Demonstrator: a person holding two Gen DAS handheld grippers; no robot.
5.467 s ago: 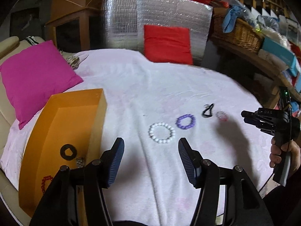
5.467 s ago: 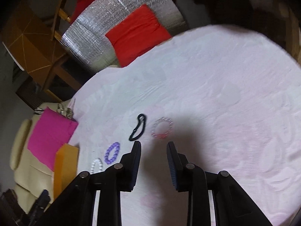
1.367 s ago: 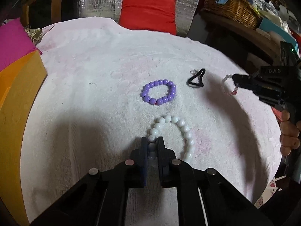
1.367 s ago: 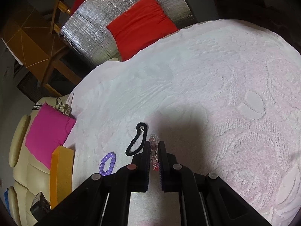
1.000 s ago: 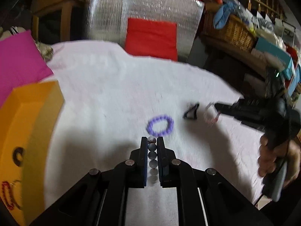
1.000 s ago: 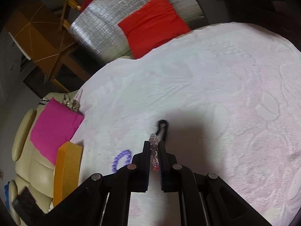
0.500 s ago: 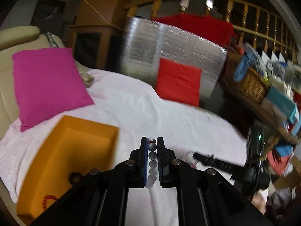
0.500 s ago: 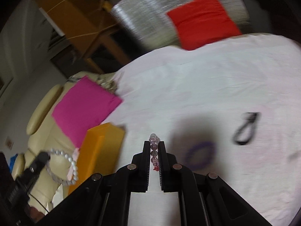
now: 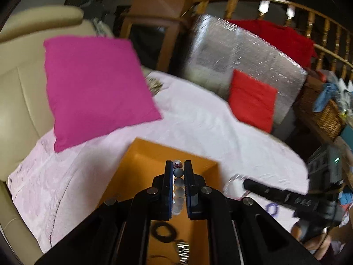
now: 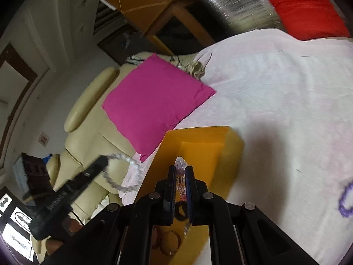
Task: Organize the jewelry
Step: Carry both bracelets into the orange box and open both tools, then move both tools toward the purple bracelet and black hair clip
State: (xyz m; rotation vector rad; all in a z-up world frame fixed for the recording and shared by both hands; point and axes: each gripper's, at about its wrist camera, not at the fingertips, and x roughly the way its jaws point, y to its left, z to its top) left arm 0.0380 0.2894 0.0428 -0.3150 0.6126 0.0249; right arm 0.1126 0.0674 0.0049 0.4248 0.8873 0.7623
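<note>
Left wrist: purple bracelet (image 9: 272, 209) blurred; orange box (image 9: 141, 163) contents partly hidden.

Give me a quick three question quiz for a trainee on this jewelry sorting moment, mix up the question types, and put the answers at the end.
1. True or false: the left gripper is shut on the white bead bracelet.
2. What does the right gripper hold? A) black loop B) clear pink bracelet C) nothing
3. Fill in: both grippers point over the ____ box.

Key: 1 true; 2 B; 3 orange. The purple bracelet lies on the white cloth.
</note>
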